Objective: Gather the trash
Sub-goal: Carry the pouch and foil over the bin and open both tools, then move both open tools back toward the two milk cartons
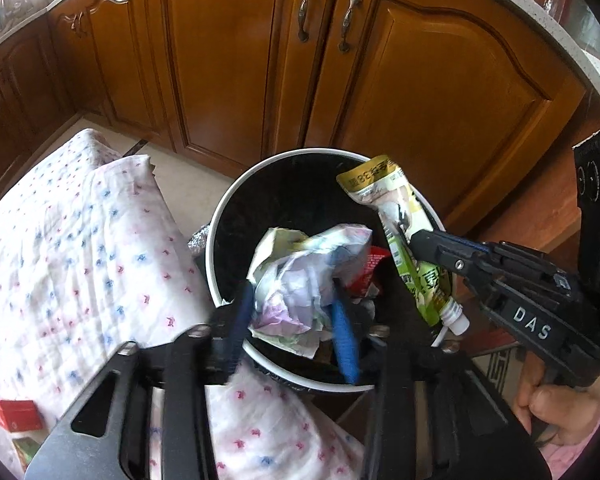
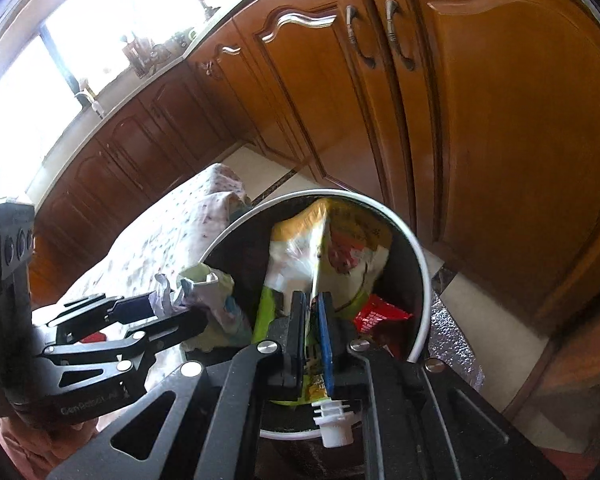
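Note:
A round bin (image 1: 220, 216) with a white rim and black inside stands on the floor before the cabinets; it also shows in the right wrist view (image 2: 418, 248). My left gripper (image 1: 296, 320) is shut on a crumpled white wrapper (image 1: 300, 276) and holds it over the bin mouth. My right gripper (image 2: 312, 344) is shut on a green and yellow spouted drink pouch (image 2: 340, 248), also held over the bin. The pouch (image 1: 404, 236) and the right gripper (image 1: 412, 240) show at the right of the left wrist view. A red wrapper (image 2: 380, 316) lies inside the bin.
A table with a white dotted cloth (image 1: 72, 248) stands left of the bin, with a red box (image 1: 12, 414) on it. Wooden cabinet doors (image 1: 228, 60) stand close behind. Crumpled foil (image 2: 452, 340) lies by the bin.

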Demonstrator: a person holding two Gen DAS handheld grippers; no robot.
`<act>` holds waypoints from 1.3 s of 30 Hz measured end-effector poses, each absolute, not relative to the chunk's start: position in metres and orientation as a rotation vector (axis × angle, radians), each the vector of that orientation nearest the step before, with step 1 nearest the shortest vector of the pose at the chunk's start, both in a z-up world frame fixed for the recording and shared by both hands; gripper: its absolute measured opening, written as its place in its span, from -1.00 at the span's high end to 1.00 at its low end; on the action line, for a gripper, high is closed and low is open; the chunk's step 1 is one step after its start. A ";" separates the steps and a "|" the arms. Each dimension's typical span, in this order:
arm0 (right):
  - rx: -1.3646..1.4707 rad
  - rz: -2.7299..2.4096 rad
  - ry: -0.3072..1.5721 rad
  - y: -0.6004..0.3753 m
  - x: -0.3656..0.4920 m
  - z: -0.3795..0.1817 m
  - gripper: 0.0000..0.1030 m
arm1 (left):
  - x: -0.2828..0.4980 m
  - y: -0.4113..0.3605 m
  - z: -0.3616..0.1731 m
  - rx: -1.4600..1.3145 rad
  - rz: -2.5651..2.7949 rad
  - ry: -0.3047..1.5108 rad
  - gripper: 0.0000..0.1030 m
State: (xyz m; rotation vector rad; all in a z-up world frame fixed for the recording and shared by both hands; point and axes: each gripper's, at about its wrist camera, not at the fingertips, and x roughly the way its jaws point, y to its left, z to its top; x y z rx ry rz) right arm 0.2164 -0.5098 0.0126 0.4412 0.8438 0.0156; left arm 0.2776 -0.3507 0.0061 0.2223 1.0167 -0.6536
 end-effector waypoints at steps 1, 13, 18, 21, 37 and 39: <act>0.449 0.008 0.837 -0.512 0.215 0.013 0.68 | 0.277 -0.350 0.007 0.221 -0.654 1.013 0.18; 0.525 0.038 0.703 -0.506 0.176 0.036 0.10 | 0.268 -0.321 0.012 0.124 -0.648 1.013 -0.10; 0.551 0.045 0.645 -0.495 0.152 0.040 -0.03 | 0.254 -0.297 0.015 0.066 -0.641 1.008 -0.10; 0.561 0.050 0.615 -0.481 0.137 0.041 -0.17 | 0.245 -0.273 0.014 0.020 -0.630 1.002 -0.12; 0.544 0.164 0.672 -0.408 0.114 0.014 -0.36 | 0.206 -0.152 -0.001 -0.086 -0.490 1.001 -0.12; 0.540 0.181 0.683 -0.398 0.111 0.012 -0.36 | 0.205 -0.139 -0.004 -0.096 -0.475 1.007 -0.12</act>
